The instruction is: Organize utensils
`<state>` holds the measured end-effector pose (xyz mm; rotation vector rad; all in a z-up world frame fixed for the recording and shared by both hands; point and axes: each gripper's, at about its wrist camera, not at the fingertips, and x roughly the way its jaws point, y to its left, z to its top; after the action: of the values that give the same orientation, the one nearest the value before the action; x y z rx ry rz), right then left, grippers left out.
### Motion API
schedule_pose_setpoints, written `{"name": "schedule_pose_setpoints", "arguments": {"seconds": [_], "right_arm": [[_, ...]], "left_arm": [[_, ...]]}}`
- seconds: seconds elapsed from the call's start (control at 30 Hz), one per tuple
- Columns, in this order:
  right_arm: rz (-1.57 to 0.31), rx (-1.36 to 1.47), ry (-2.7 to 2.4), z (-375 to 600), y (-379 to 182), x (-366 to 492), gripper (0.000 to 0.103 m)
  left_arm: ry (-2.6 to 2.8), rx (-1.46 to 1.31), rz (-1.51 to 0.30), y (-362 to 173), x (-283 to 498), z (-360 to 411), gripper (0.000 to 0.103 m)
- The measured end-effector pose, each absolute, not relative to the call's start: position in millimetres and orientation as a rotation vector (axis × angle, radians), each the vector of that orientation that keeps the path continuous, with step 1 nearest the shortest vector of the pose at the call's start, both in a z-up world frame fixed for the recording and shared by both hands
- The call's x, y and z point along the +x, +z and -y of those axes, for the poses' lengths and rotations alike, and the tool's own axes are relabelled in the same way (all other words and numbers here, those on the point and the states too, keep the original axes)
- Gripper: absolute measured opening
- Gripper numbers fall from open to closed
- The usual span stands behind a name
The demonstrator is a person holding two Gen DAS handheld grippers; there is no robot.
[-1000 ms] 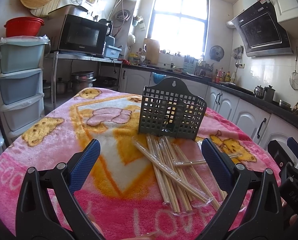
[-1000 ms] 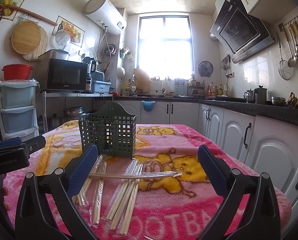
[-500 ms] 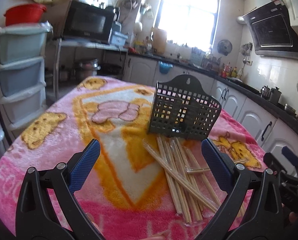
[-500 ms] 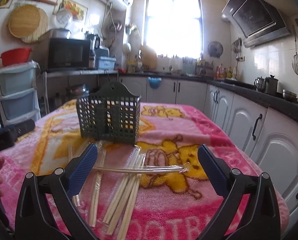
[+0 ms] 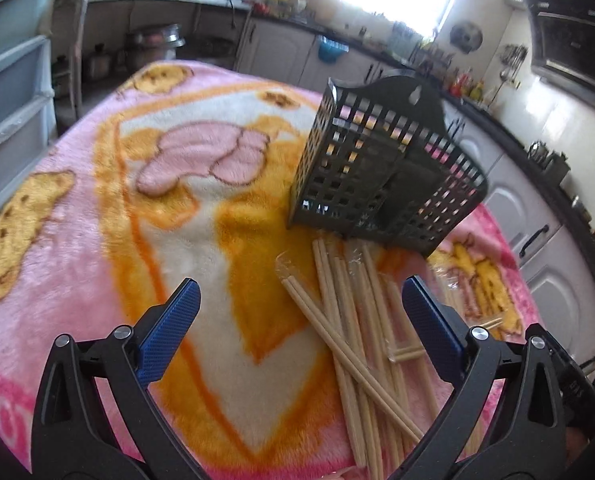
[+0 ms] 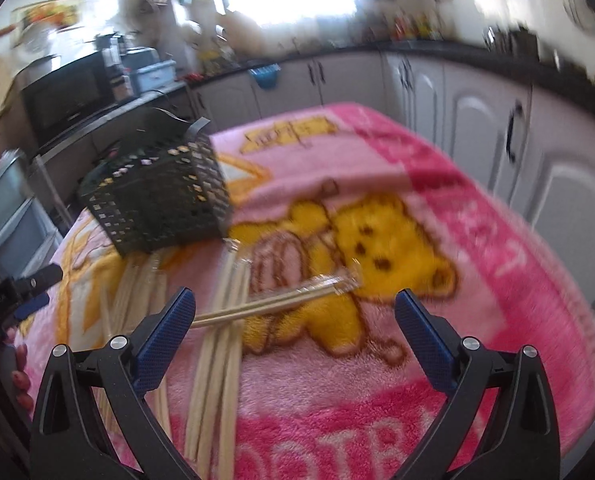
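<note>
In the left wrist view, the left gripper (image 5: 299, 320) is hovering with its jaws spread wide and gripping nothing, over a pink cartoon blanket (image 5: 97, 216) where a heap of wrapped chopsticks (image 5: 349, 320) is lying just in front of a dark slotted utensil basket (image 5: 381, 184). In the right wrist view, which is blurred, the right gripper (image 6: 295, 328) is likewise gaping wide and empty above the chopsticks (image 6: 217, 352), one pair (image 6: 277, 300) lying crosswise between its fingers, with the basket (image 6: 157, 200) standing beyond them at the left.
</note>
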<state>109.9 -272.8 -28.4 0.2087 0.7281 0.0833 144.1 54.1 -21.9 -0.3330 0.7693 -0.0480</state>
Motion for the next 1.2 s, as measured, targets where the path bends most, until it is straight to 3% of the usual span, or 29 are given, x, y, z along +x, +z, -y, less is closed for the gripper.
{"name": "schedule_pose_setpoints", "arguments": {"seconds": [0.2,0.3,0.4,0.57,0.6,0.67,0.73,0.83,0.97,1.2], "right_arm": [[-0.854,0.310,0.079,283.8,-46.8,137.3,0.077],[-0.882,0.361,0.073,288.4,-52.6,147.5,0.074],[-0.915,0.423,0.069,294.6,-59.4,157.4,0.061],[-0.906,0.501,0.074,305.1,-61.3,162.6,0.033],[-0.907,0.509,0.078,305.6,-62.1,164.8,0.023],[-0.905,0.534,0.094,309.1,-61.3,165.4,0.012],[-0.886,0.537,0.114,311.7,-56.4,163.8,0.007],[-0.851,0.536,0.148,314.6,-44.1,160.8,0.006],[-0.789,0.506,0.196,315.6,-20.9,159.2,0.006],[-0.681,0.350,0.345,292.8,32.0,159.4,0.005]], "left_arm": [[-0.090,-0.440,-0.865,-43.9,174.4,-65.2,0.093],[-0.117,-0.490,-0.900,-55.0,185.8,-69.3,0.089],[-0.115,-0.508,-0.907,-60.5,190.2,-70.2,0.082],[-0.105,-0.540,-0.908,-62.8,194.6,-74.8,0.055],[-0.101,-0.537,-0.910,-63.6,195.8,-75.1,0.053],[-0.093,-0.538,-0.909,-63.2,196.4,-77.4,0.033],[-0.095,-0.540,-0.921,-65.2,198.3,-78.4,0.019],[-0.095,-0.526,-0.927,-67.0,198.6,-78.4,0.011],[-0.114,-0.526,-0.921,-64.4,195.3,-78.0,0.004],[-0.169,-0.486,-0.816,-22.0,177.9,-74.4,0.003]]}}
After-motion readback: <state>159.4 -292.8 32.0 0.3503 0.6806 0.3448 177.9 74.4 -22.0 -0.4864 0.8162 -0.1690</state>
